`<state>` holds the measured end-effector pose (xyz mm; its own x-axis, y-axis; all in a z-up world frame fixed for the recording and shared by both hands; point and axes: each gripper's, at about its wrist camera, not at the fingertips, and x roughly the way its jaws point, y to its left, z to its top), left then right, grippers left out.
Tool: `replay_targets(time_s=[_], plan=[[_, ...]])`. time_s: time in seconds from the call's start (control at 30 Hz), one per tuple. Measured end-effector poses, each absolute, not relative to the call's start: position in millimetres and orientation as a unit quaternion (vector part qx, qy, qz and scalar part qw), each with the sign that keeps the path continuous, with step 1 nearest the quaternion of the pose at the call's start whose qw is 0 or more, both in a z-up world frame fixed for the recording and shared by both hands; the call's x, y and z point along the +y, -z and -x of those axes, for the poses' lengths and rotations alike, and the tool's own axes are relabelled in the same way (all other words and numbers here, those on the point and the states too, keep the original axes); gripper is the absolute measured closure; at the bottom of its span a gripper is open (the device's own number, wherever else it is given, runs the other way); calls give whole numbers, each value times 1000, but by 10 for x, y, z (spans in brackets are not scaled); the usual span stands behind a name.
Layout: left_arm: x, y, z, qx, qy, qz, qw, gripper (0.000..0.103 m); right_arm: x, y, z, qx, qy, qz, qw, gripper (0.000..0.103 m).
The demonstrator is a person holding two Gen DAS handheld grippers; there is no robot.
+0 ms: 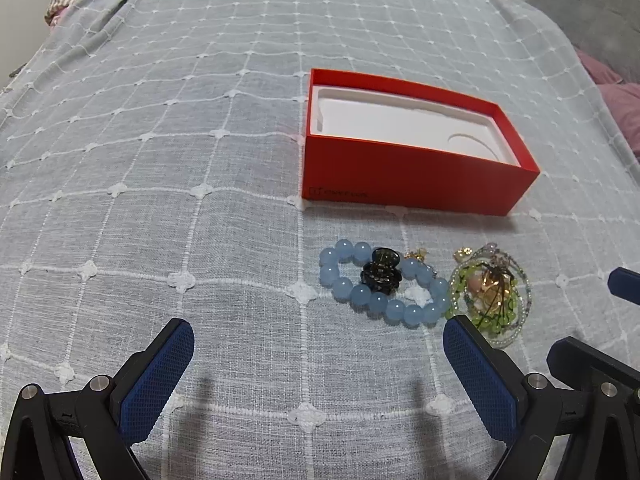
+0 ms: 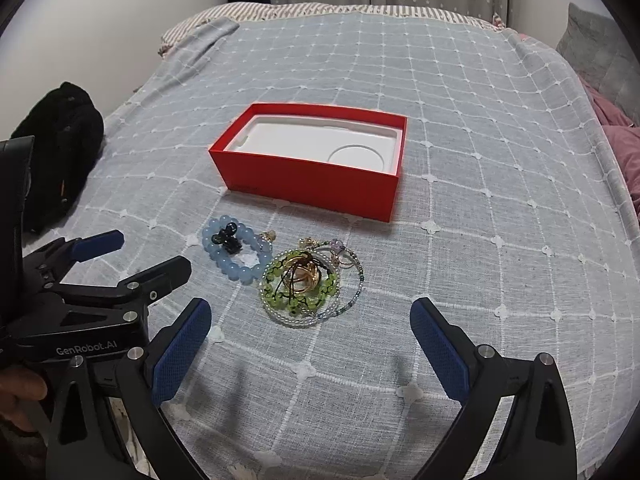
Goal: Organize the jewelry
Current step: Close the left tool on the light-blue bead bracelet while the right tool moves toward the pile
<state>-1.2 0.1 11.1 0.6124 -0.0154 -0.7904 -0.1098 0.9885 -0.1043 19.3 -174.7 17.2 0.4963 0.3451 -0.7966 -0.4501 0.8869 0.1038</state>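
A red box point(image 1: 416, 178) point(image 2: 308, 184) with a white moulded insert sits open on the bed. In front of it lies a blue bead bracelet point(image 1: 348, 294) point(image 2: 224, 258) with a small black hair claw point(image 1: 380, 274) point(image 2: 226, 238) on top. Beside it is a tangle of green beads, gold rings and thin chains point(image 1: 490, 296) point(image 2: 304, 284). My left gripper point(image 1: 318, 344) point(image 2: 150, 254) is open, just short of the bracelet. My right gripper point(image 2: 310, 320) is open too, hovering before the green tangle; its fingertips point(image 1: 622, 282) show in the left wrist view.
A grey-blue checked cover point(image 1: 180, 160) point(image 2: 480, 200) spreads over the bed. A black bag point(image 2: 60, 152) rests at the left edge. Pink bedding point(image 1: 620, 96) point(image 2: 620, 140) and a grey cushion point(image 2: 600, 52) lie on the right. A hand point(image 2: 18, 396) grips the left tool.
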Motion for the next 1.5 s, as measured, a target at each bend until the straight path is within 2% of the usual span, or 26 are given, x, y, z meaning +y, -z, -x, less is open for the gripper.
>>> replay_targets(time_s=[0.23,0.3,0.47,0.57,0.63,0.67,0.8,0.9,0.97,1.03,1.1,1.5], plan=[[122,-140,-7,437,-20,101,893,4,-1951,-148,-356,478,-259,-25,839,24],[211,-169,-27,435,-16,121,892,6,-2025,-128,-415,483,-250,-37,838,38],[493,-192,-103,434,-13,180,883,16,-2158,-62,-533,497,-238,-68,831,56],[569,-115,-182,448,4,212,868,33,-2184,-42,-571,501,-241,-76,828,66],[581,-21,-252,464,13,229,856,49,-2185,-23,-585,504,-240,-77,826,71],[573,27,-293,472,15,233,850,52,-2191,-10,-595,506,-240,-78,825,73],[471,166,-443,493,32,244,835,56,-2187,-15,-607,504,-238,-76,827,74],[333,223,-542,505,27,216,835,57,-2182,-3,-620,505,-238,-74,826,74],[282,232,-621,506,18,195,840,62,-2184,4,-627,506,-235,-74,826,74],[222,236,-684,509,8,174,843,87,-2195,13,-644,507,-234,-75,826,74],[180,229,-697,509,2,164,845,95,-2208,27,-667,509,-231,-76,826,74],[91,-214,-435,455,62,149,876,95,-2202,83,-757,525,-260,-96,804,76]])
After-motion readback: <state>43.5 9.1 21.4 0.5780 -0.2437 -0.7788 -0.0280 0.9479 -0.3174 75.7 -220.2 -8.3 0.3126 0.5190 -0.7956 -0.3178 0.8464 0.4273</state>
